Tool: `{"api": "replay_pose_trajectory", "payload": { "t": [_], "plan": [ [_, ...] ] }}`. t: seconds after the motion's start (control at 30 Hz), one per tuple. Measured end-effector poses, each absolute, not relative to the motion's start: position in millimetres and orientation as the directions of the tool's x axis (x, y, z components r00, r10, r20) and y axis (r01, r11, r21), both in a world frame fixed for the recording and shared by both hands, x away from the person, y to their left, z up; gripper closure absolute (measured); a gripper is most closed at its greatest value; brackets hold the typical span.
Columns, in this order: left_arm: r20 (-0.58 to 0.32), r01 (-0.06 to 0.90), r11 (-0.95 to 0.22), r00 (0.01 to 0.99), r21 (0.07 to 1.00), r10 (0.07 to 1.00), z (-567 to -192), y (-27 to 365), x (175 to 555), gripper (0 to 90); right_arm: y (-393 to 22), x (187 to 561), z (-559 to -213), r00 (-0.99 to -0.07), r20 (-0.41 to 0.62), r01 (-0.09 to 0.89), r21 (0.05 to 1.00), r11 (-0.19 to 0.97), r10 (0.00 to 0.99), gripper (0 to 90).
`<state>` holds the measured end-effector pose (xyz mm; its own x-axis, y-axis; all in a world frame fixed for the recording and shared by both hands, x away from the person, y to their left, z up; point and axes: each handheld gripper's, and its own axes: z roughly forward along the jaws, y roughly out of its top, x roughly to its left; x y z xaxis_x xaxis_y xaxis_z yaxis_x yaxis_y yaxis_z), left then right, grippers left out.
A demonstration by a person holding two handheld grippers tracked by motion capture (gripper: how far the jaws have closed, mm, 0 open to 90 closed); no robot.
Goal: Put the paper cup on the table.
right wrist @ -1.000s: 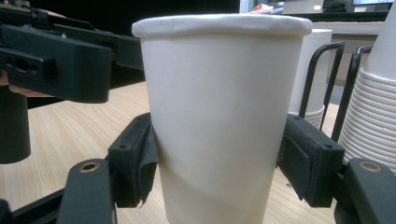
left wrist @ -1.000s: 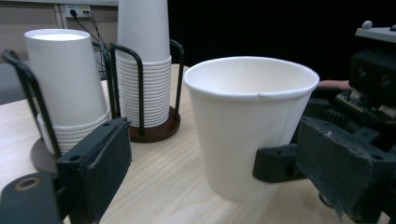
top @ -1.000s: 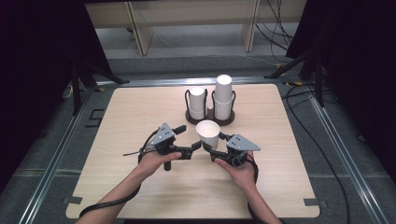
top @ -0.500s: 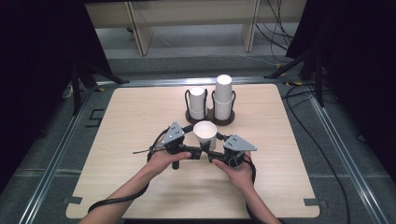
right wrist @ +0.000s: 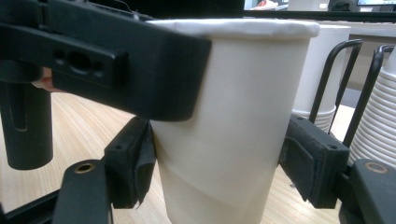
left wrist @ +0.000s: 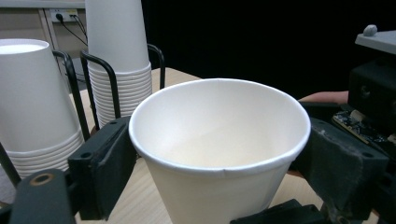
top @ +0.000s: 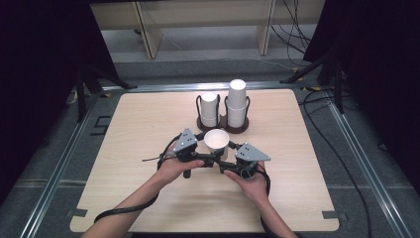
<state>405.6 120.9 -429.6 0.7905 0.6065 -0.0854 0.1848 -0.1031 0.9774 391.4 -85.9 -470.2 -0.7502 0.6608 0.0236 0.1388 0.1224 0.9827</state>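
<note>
A white paper cup stands upright, mouth up, between both grippers at the middle of the table. My left gripper reaches in from the left. Its jaws have just been closing with the cup between them, and its pads now press just under the rim. My right gripper comes in from the right and is shut lower on the cup, one pad on each side. The left gripper's jaw crosses the upper left of the right gripper view.
Behind the cup a black wire rack holds two stacks of upside-down white cups, a short one and a taller one. The wooden table is edged by a metal frame, with cables on the floor to the right.
My left gripper has moved a little to the right, up to the cup, and its jaws now sit on it. The right gripper and the cup have hardly shifted.
</note>
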Motion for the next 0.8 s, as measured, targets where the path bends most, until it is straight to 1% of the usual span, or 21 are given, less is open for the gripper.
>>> {"api": "replay_pose_trajectory", "payload": {
  "t": [0.13, 0.27, 0.33, 0.37, 0.4, 0.47, 0.5, 0.53, 0.57, 0.6, 0.63, 0.67, 0.8],
  "plan": [
    [-0.056, 0.156, -0.112, 0.792, 0.981, 0.608, -429.9, 120.6, 404.1, 16.8, -84.2, 392.1, -470.3, -0.759, 0.021, 0.128, 0.985, 0.118, 0.651, 29.2],
    [-0.033, 0.121, -0.102, 0.787, 0.987, 0.616, -430.9, 120.1, 404.2, 18.1, -85.0, 392.0, -468.8, -0.760, 0.010, 0.137, 0.980, 0.145, 0.650, 26.6],
    [-0.025, 0.128, -0.121, 0.782, 0.984, 0.623, -429.3, 121.8, 403.5, 18.3, -84.4, 392.4, -469.0, -0.766, 0.004, 0.131, 0.980, 0.150, 0.643, 25.8],
    [-0.015, 0.119, -0.123, 0.775, 0.985, 0.632, -428.0, 123.9, 404.2, 18.2, -85.1, 391.3, -468.2, -0.763, -0.011, 0.132, 0.976, 0.173, 0.646, 24.4],
    [-0.014, 0.115, -0.119, 0.773, 0.986, 0.634, -427.4, 125.3, 404.6, 18.2, -85.1, 390.8, -468.1, -0.767, 0.006, 0.142, 0.977, 0.161, 0.641, 24.1],
    [-0.010, 0.113, -0.118, 0.764, 0.987, 0.645, -426.0, 129.3, 405.0, 18.2, -86.3, 392.8, -467.2, -0.774, -0.034, 0.097, 0.981, 0.171, 0.633, 23.4],
    [-0.008, 0.106, -0.111, 0.761, 0.988, 0.648, -425.9, 131.1, 405.7, 18.2, -87.6, 389.6, -465.7, -0.768, -0.032, 0.118, 0.975, 0.190, 0.639, 23.4],
    [-0.008, 0.106, -0.111, 0.761, 0.988, 0.648, -425.9, 131.1, 405.7, 18.1, -87.6, 389.6, -465.7, -0.768, -0.032, 0.118, 0.975, 0.190, 0.639, 23.4],
    [-0.001, 0.104, -0.118, 0.754, 0.987, 0.657, -425.4, 133.9, 405.7, 18.1, -88.7, 389.5, -465.4, -0.775, -0.058, 0.084, 0.977, 0.194, 0.629, 23.4],
    [0.005, 0.098, -0.114, 0.737, 0.989, 0.675, -425.1, 139.7, 406.0, 18.2, -90.3, 387.1, -464.6, -0.773, -0.056, 0.093, 0.975, 0.201, 0.632, 23.5],
    [0.005, 0.098, -0.114, 0.737, 0.989, 0.675, -425.1, 139.7, 406.0, 18.2, -90.3, 387.1, -464.6, -0.773, -0.056, 0.093, 0.975, 0.201, 0.632, 23.5],
    [0.026, 0.074, -0.114, 0.720, 0.991, 0.693, -424.9, 147.1, 406.7, 18.2, -93.6, 384.3, -464.7, -0.769, -0.059, 0.086, 0.977, 0.194, 0.636, 23.8],
    [0.045, 0.068, -0.125, 0.687, 0.990, 0.725, -428.1, 161.2, 407.3, 18.3, -103.5, 379.7, -465.0, -0.760, -0.043, 0.093, 0.980, 0.174, 0.649, 24.5]
  ]
}}
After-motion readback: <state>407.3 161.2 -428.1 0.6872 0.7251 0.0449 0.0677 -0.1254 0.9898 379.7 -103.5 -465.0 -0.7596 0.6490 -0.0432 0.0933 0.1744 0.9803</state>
